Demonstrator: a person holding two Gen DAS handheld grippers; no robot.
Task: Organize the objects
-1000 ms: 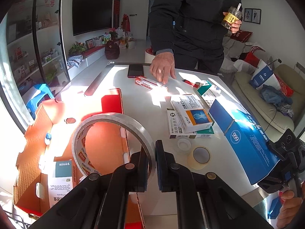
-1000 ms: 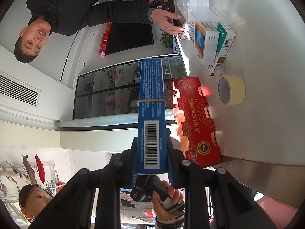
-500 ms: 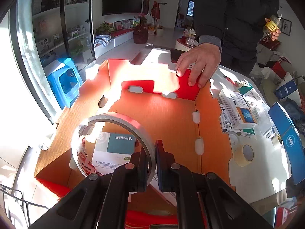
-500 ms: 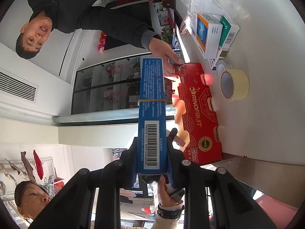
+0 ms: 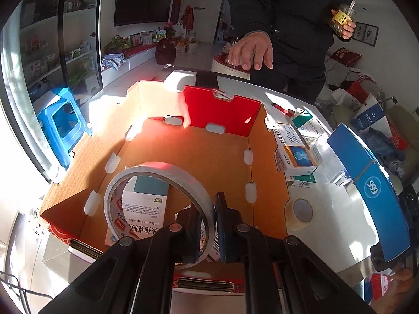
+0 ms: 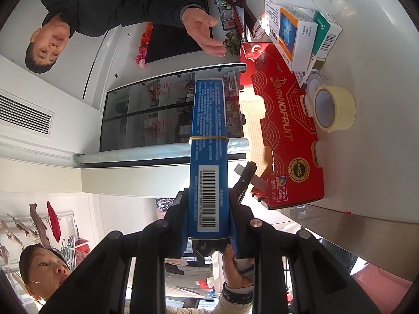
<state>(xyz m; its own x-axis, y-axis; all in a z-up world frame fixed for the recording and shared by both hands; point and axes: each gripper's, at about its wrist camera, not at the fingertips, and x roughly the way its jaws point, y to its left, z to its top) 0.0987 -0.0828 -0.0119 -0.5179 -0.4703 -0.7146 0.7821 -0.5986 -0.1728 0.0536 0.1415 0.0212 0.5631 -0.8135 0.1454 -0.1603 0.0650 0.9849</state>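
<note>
Two loads: your left gripper (image 5: 213, 225) pinches the clear tape ring (image 5: 157, 198) over the red cardboard box (image 5: 222, 110) for dropping; your right gripper (image 6: 209, 225), at 3 o'clock, clamps the long blue carton (image 6: 208, 157), waiting.

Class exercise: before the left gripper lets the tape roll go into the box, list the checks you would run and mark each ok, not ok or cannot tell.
1. Tape roll pinched in the left gripper: ok, though the jaws are just starting to open.
2. Roll is over the open box: ok.
3. Landing spot free: not ok, a medicine pack lies right beneath it.
4. Bystander's hand clear of the box: ok, it is raised behind the far wall.
5. Right gripper keeps the blue carton out of the way: ok, held off to the side.
6. Height of the drop: cannot tell.
</note>
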